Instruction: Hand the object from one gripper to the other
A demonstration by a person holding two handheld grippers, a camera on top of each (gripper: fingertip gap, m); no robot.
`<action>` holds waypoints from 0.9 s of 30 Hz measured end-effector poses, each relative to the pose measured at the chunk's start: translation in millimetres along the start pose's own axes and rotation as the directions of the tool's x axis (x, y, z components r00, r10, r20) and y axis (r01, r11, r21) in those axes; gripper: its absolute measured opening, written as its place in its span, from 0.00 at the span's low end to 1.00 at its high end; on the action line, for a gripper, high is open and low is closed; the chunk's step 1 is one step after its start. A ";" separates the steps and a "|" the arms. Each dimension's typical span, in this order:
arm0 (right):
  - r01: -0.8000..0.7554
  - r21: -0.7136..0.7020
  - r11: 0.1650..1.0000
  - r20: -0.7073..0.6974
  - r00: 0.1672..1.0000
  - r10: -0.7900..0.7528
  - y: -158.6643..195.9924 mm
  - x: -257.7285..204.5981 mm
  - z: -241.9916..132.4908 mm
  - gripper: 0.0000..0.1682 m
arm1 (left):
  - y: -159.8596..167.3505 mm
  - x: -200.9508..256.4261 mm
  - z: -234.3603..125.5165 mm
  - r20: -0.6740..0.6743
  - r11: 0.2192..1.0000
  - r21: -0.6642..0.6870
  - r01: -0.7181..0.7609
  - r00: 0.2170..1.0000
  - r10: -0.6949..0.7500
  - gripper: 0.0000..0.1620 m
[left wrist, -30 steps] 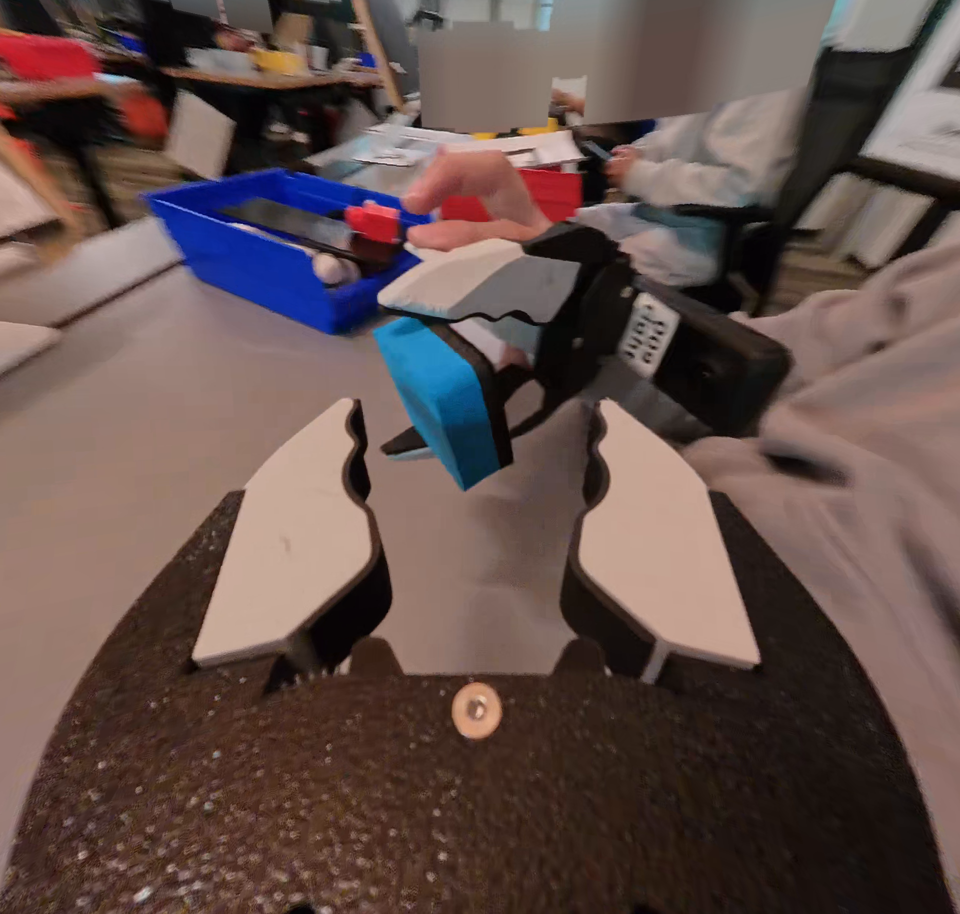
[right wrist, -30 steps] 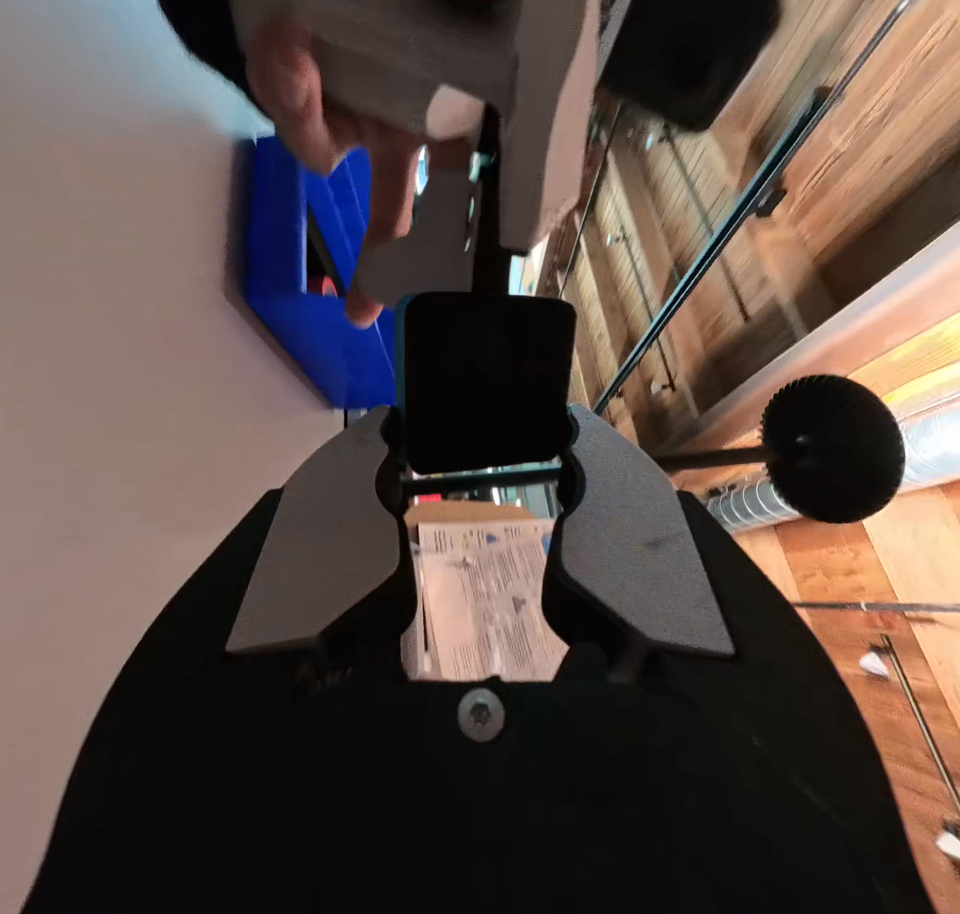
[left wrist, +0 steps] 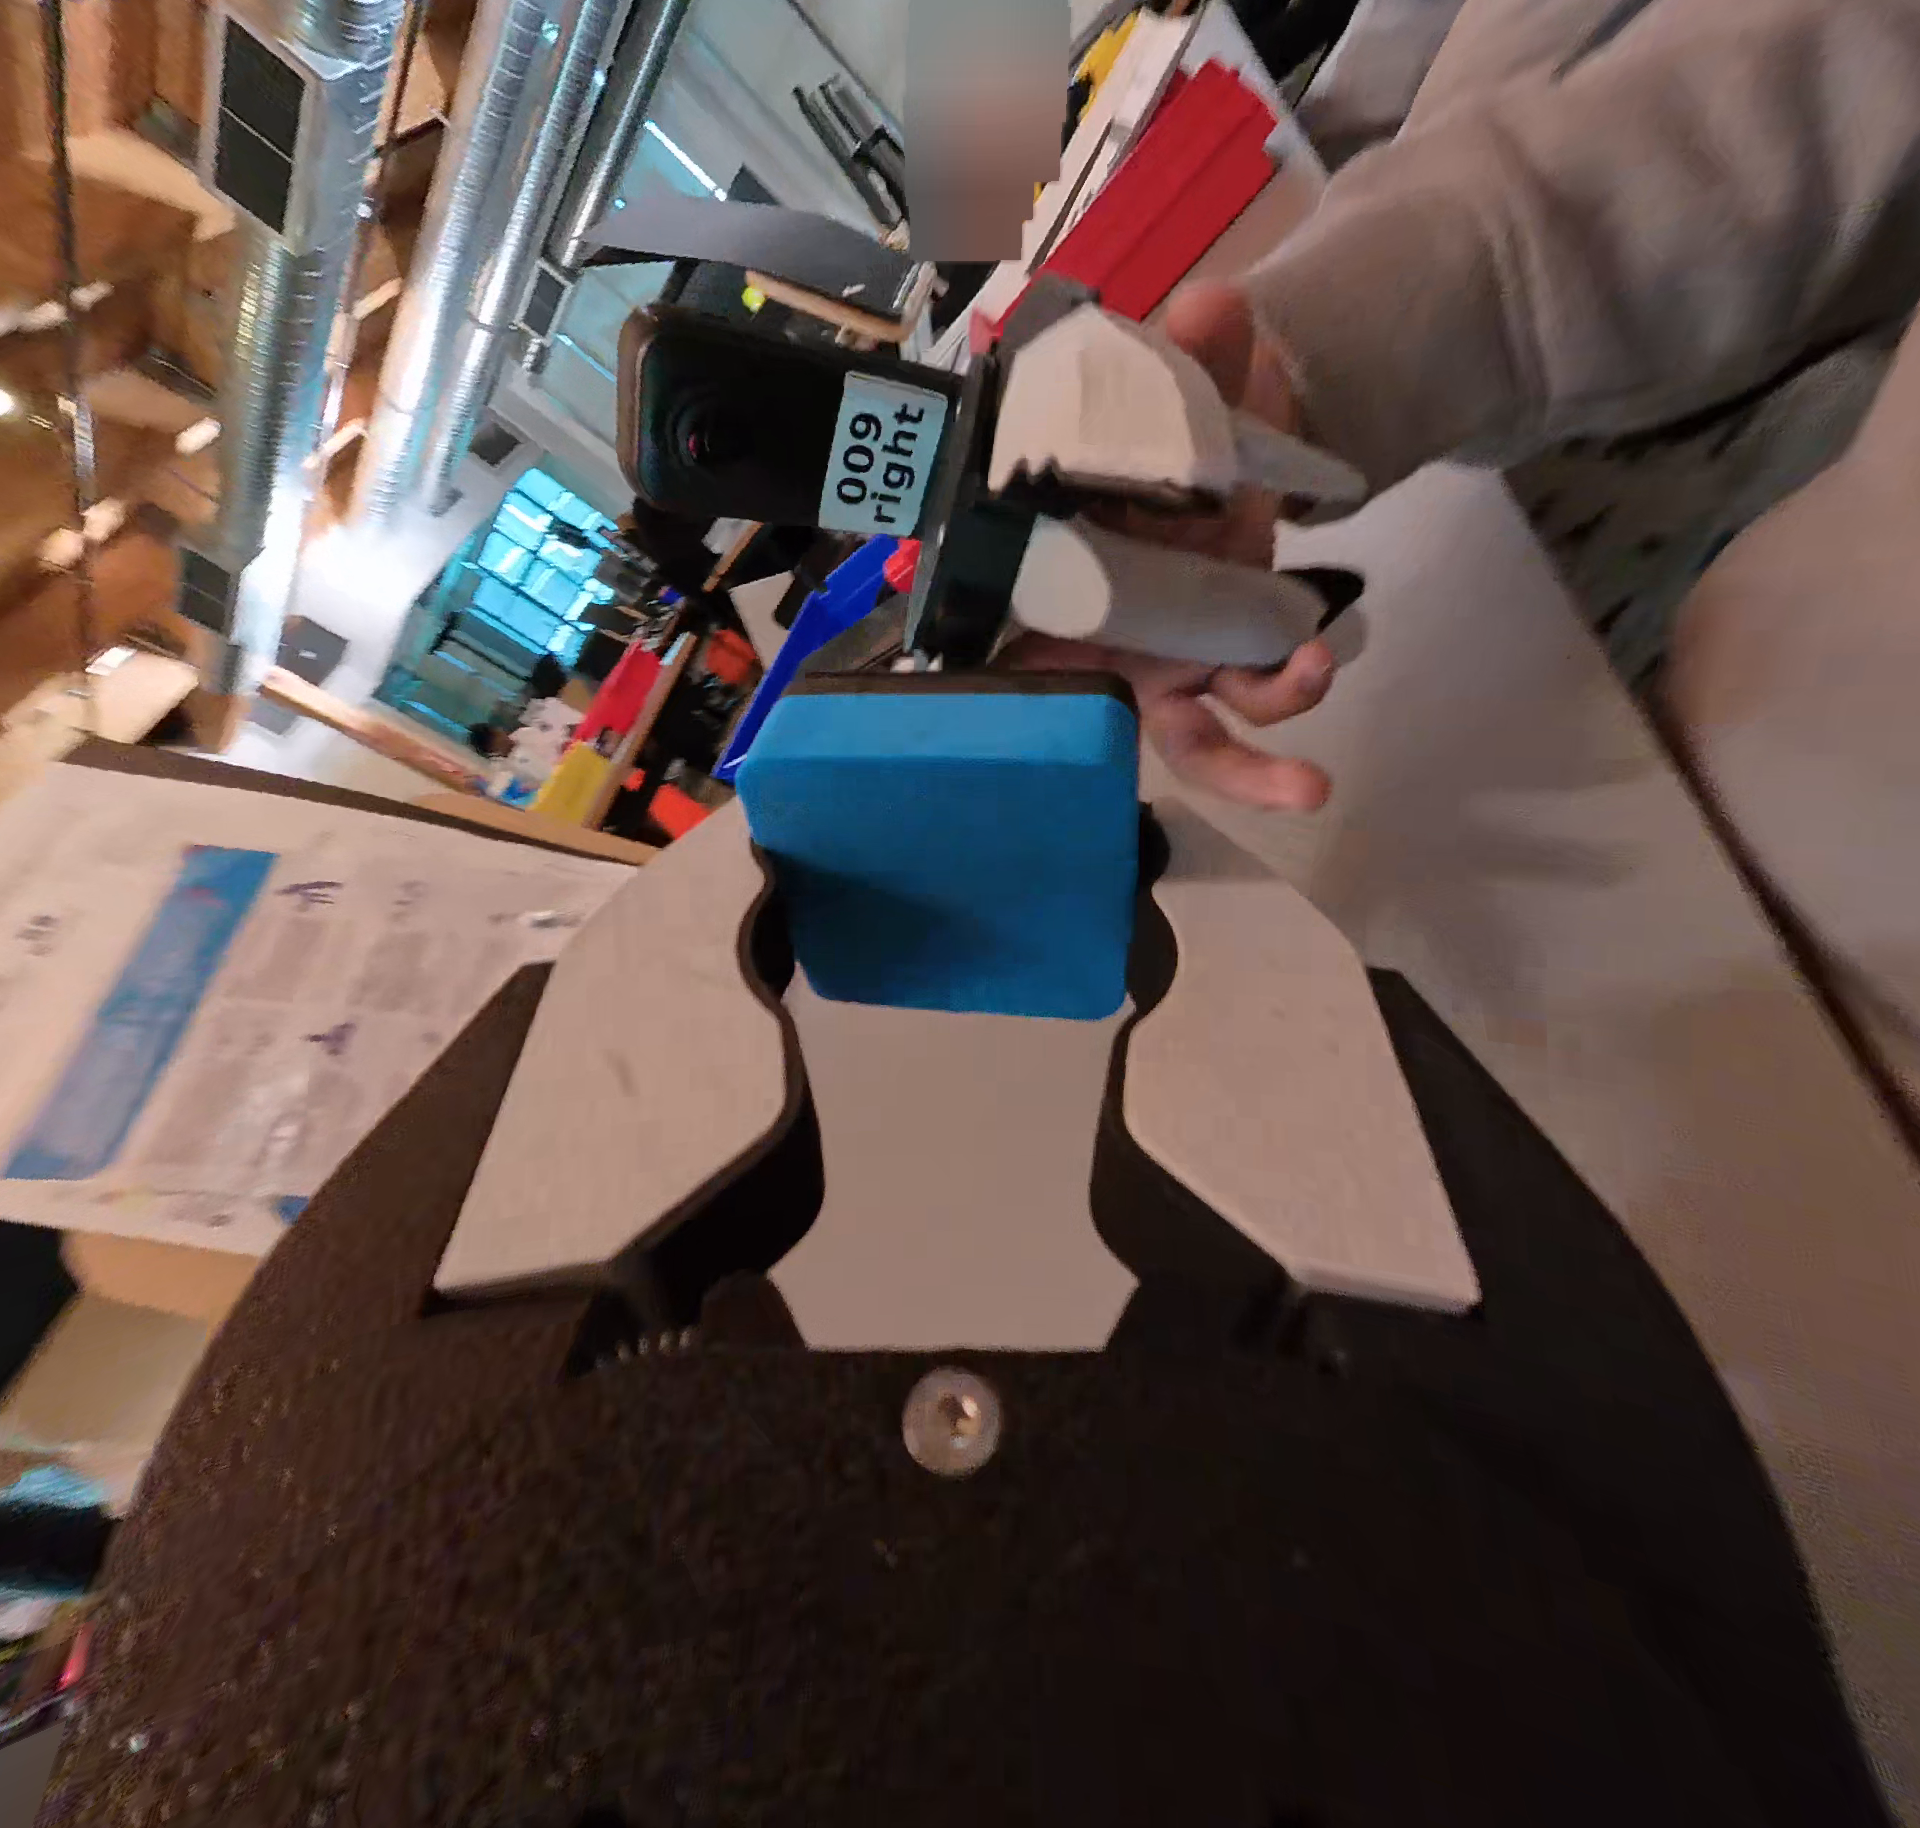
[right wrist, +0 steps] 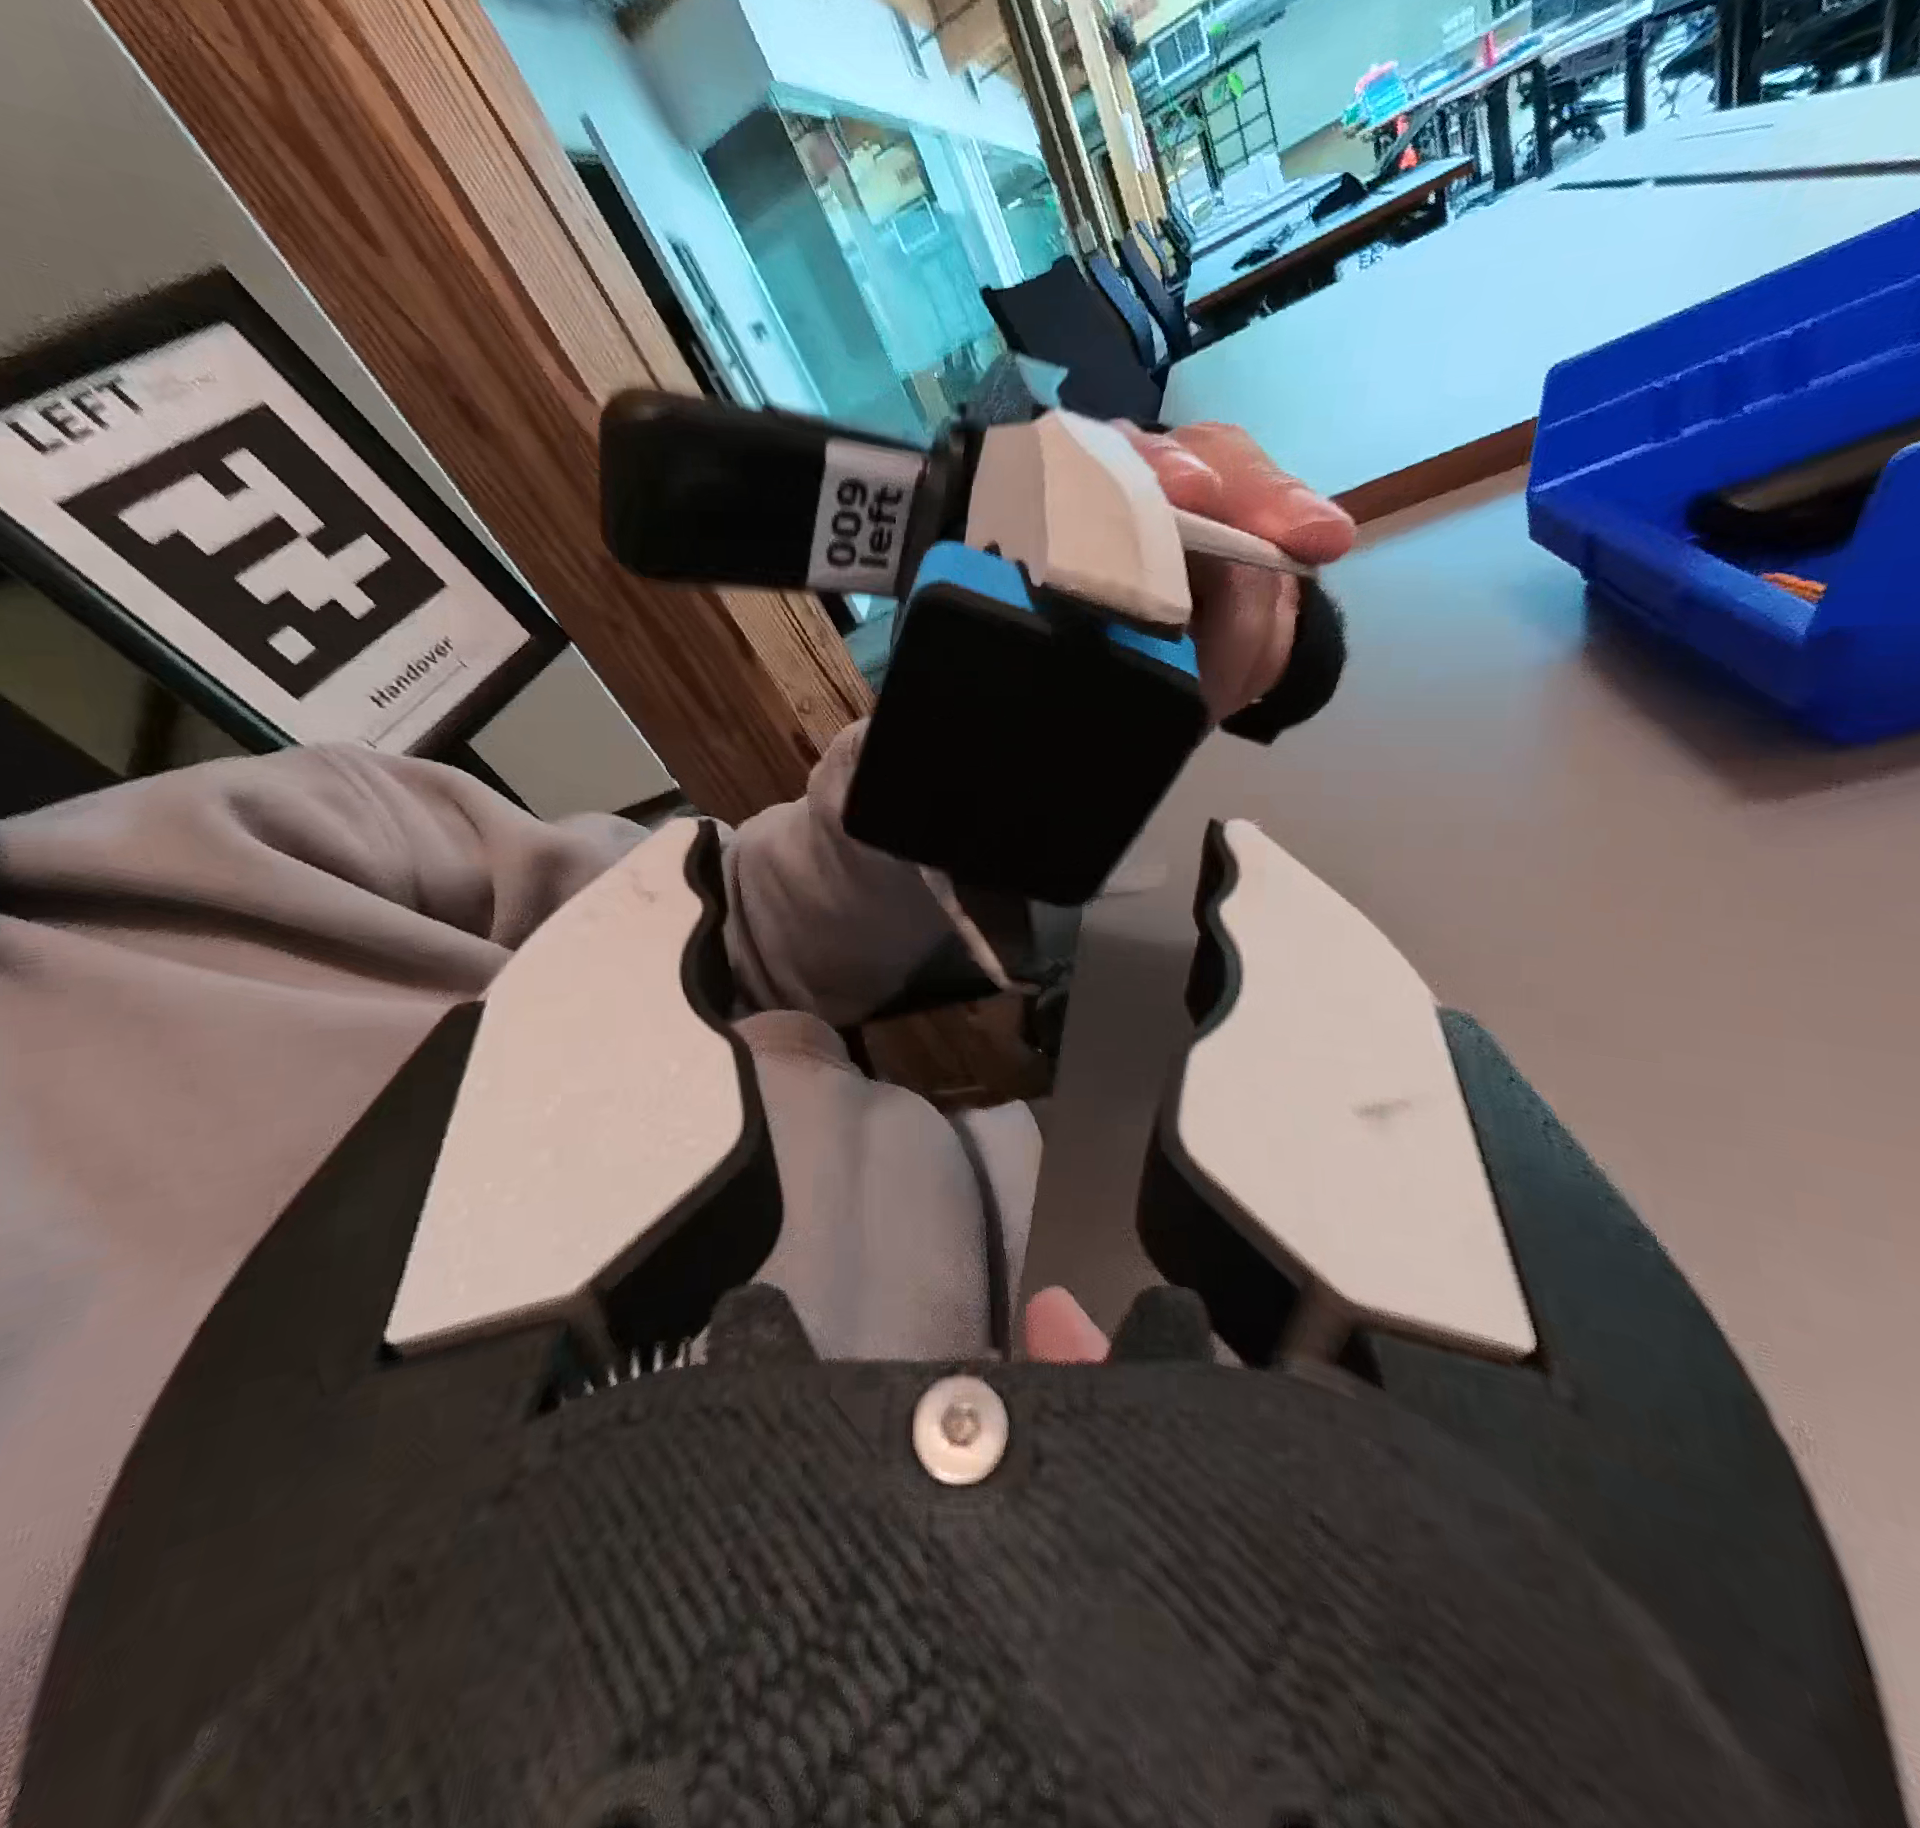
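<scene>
block: chunky blue foam block with a black backing layer (left wrist: 940, 848), rounded corners, soft matte look. It's up in the air, wedged between the tips of the left gripper (left wrist: 951, 905)

left gripper: jaws pinching the block from both sides; flat pale grey finger plates (left wrist: 649, 1082) with wavy notched inner edges, on a gritty, speckled black printed body

right gripper: in its own view the right gripper (right wrist: 961, 905) has its jaws spread wide with nothing between them; same pale plates, black body with a ribbed woven-looking texture. The block's black face (right wrist: 1023, 739) sits just past its tips, apart from them

from the other side: the right unit's boxy black camera (left wrist: 727, 433) with a white sticker hangs right above the block, a hand (left wrist: 1236, 698) wrapped round its handle

sleeves: soft grey fleece sleeve (right wrist: 208, 947) fills the left of the right wrist view

table: smooth grey tabletop (right wrist: 1610, 843)

around: glossy blue plastic bin (right wrist: 1745, 552) far right on the table, well apart from the block; framed black-and-white marker sign (right wrist: 239, 531) leaning by a wooden post (right wrist: 468, 272); printed paper sheet (left wrist: 208, 1030) left in the left wrist view
</scene>
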State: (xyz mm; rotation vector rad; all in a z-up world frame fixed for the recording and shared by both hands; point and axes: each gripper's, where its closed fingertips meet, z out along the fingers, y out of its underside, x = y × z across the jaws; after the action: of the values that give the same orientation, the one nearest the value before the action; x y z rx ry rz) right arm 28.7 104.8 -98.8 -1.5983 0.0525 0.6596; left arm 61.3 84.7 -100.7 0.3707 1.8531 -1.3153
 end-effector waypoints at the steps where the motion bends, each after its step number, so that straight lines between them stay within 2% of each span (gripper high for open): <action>1: -0.004 0.013 1.000 -0.001 1.000 0.004 -1.7 -0.6 1.0 0.52 | 1.8 -0.5 2.6 0.017 0.999 -0.023 -0.044 0.999 0.045 0.38; 5: 0.009 0.012 1.000 -0.055 0.998 -0.008 -0.8 5.7 6.2 0.48 | 4.6 3.3 12.8 0.030 0.985 -0.082 -0.149 0.988 0.152 0.38; 8: 0.060 -0.010 0.998 -0.102 0.993 -0.061 3.8 14.6 6.2 0.37 | 5.6 7.9 16.3 0.013 0.978 -0.097 -0.186 0.982 0.188 0.38; 11: 0.061 -0.027 0.998 -0.109 0.992 -0.064 4.3 18.6 4.9 0.37 | 9.5 7.2 17.7 0.021 0.977 -0.118 -0.179 0.983 0.183 0.38; 13: 0.151 -0.057 0.987 -0.176 0.972 -0.159 4.0 26.7 2.3 0.37 | 13.6 6.1 17.9 0.034 0.979 -0.140 -0.150 0.987 0.156 0.38; 15: 0.265 -0.126 0.956 -0.297 0.909 -0.291 2.9 40.5 -4.5 0.36 | 19.7 9.0 17.0 0.013 0.980 -0.172 -0.105 0.994 0.109 0.46; 17: 0.371 -0.261 0.892 -0.450 0.771 -0.452 -1.2 60.0 -18.9 0.37 | 26.0 9.2 14.2 0.003 0.973 -0.222 -0.067 0.998 0.069 0.49; 19: 0.448 -0.428 0.785 -0.578 0.532 -0.619 -12.3 78.6 -41.7 0.37 | 29.6 6.9 11.2 0.010 0.966 -0.257 -0.013 1.000 0.016 0.50; 21: 0.484 -0.586 0.650 -0.613 0.259 -0.746 -26.5 87.2 -62.1 0.37 | 31.8 -1.0 10.3 0.060 0.957 -0.281 0.070 0.997 -0.055 0.48; 23: 0.474 -0.689 0.549 -0.597 0.058 -0.800 -36.7 89.0 -71.7 0.37 | 30.0 -11.1 13.9 0.143 0.942 -0.263 0.209 0.974 -0.177 0.43; 24: 0.482 -0.700 0.527 -0.597 0.010 -0.802 -40.5 87.2 -70.3 0.37 | 26.1 -13.8 18.1 0.170 0.929 -0.229 0.292 0.951 -0.257 0.42; 25: 0.497 -0.688 0.529 -0.613 -0.008 -0.790 -43.2 84.7 -67.4 0.36 | 21.6 -15.5 22.4 0.186 0.912 -0.189 0.364 0.925 -0.331 0.41; 26: 0.483 -0.688 0.541 -0.631 -0.031 -0.775 -44.9 85.4 -70.2 0.36 | 18.6 -17.7 25.2 0.203 0.892 -0.156 0.425 0.897 -0.392 0.36; 27: 0.483 -0.683 0.548 -0.636 -0.025 -0.771 -44.7 85.7 -69.7 0.36 | 16.2 -21.5 27.2 0.225 0.871 -0.119 0.477 0.867 -0.445 0.34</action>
State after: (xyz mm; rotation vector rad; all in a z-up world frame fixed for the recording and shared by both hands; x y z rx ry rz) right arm 144.5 76.7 -96.9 -1.8050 0.0341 -1.1795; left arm 97.3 71.7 -98.4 -0.3090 1.9381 -1.4271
